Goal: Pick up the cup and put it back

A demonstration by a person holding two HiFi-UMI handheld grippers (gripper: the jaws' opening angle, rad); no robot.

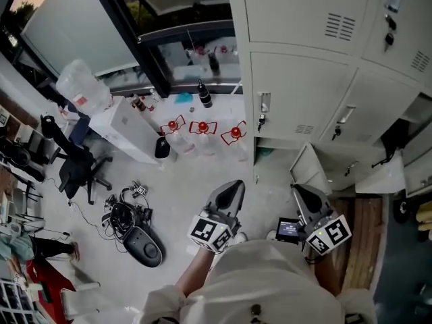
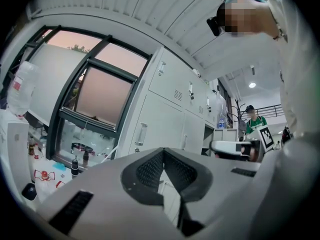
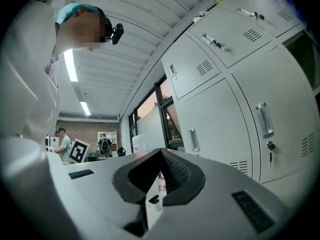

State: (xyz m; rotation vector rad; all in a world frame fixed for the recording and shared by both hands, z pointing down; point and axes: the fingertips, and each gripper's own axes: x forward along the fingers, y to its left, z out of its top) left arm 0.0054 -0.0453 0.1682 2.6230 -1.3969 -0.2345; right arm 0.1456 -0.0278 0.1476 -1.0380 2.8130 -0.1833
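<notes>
No cup shows for certain in any view. In the head view both grippers are held up level in front of the person's chest, over the floor by the lockers. My left gripper (image 1: 233,186) (image 2: 162,151) has its jaws meeting at the tips with nothing between them. My right gripper (image 1: 302,191) (image 3: 161,151) is shut too, and empty. Through the slit under the right jaws I see a small white container with a dark top (image 3: 156,202), far off on the floor.
Grey lockers (image 1: 304,59) stand ahead and to the right. On the floor lie clear items with red marks (image 1: 202,128), a dark bottle (image 1: 204,94), a white box (image 1: 128,130), an office chair (image 1: 77,167) and a cable tangle (image 1: 138,238). People stand far off.
</notes>
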